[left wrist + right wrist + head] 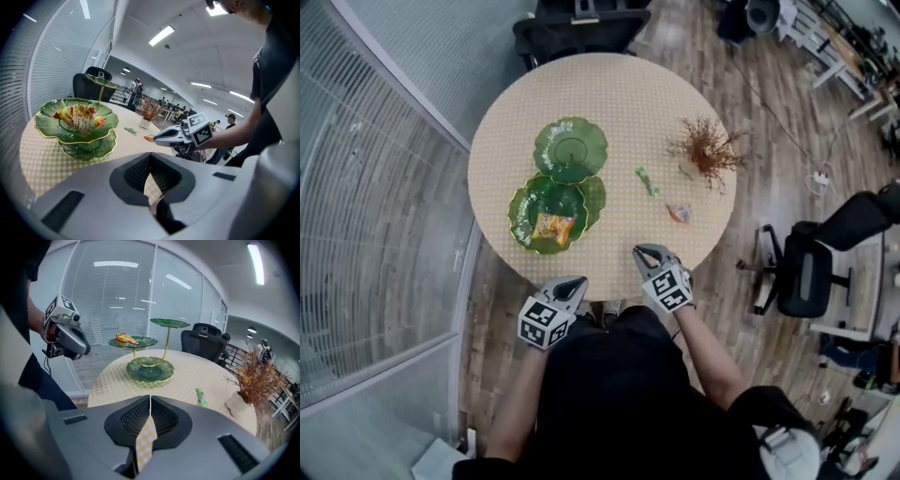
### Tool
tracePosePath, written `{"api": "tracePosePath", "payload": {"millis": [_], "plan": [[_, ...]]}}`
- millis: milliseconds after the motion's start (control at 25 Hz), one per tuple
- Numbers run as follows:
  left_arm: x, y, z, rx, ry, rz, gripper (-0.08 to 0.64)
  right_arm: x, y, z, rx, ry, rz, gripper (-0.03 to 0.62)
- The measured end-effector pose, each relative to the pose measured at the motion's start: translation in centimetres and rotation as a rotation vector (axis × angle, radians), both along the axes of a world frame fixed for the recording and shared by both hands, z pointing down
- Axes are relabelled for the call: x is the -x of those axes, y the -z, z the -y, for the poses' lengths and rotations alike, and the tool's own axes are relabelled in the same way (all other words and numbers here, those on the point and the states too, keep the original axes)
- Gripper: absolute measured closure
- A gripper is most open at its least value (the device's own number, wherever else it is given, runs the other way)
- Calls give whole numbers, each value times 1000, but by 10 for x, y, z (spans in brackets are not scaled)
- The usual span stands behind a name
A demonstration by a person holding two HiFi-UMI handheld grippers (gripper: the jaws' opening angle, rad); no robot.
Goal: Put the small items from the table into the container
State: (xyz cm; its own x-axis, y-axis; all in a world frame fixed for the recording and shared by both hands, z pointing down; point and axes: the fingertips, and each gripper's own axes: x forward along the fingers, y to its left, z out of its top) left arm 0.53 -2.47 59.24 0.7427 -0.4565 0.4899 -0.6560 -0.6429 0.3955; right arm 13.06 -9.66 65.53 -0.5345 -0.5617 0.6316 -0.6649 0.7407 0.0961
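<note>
A green tiered stand (571, 148) stands on the left half of the round checkered table (619, 94). A snack packet (551, 227) lies in its middle plate (140, 341). A green packet (647, 180) and an orange packet (678, 214) lie on the cloth right of the stand; the green packet (201, 397) and orange packet (148, 138) also show in the gripper views. My left gripper (578, 280) hangs at the near table edge, shut and empty. My right gripper (639, 250) is over the near edge, short of the orange packet, shut with nothing in it.
A dried plant in a white vase (708, 150) stands at the table's right side, just behind the two packets. Office chairs stand behind the table (581, 28) and to the right (811, 272). A glass wall (375, 187) runs along the left.
</note>
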Motion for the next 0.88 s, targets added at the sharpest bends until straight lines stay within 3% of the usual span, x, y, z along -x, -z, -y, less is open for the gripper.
{"api": "tracePosePath", "payload": {"millis": [160, 440, 680, 880], "plan": [[-6, -5, -3, 12, -81, -10, 557, -26, -6, 2, 7, -92, -31, 565], [-9, -21, 0, 52, -126, -7, 557, -56, -15, 15, 12, -130, -94, 563], [-30, -42, 12, 87, -82, 19, 557, -90, -31, 39, 35, -93, -142, 563], [-62, -58, 22, 132, -23, 15, 557, -135, -43, 74, 22, -137, -175, 556]]}}
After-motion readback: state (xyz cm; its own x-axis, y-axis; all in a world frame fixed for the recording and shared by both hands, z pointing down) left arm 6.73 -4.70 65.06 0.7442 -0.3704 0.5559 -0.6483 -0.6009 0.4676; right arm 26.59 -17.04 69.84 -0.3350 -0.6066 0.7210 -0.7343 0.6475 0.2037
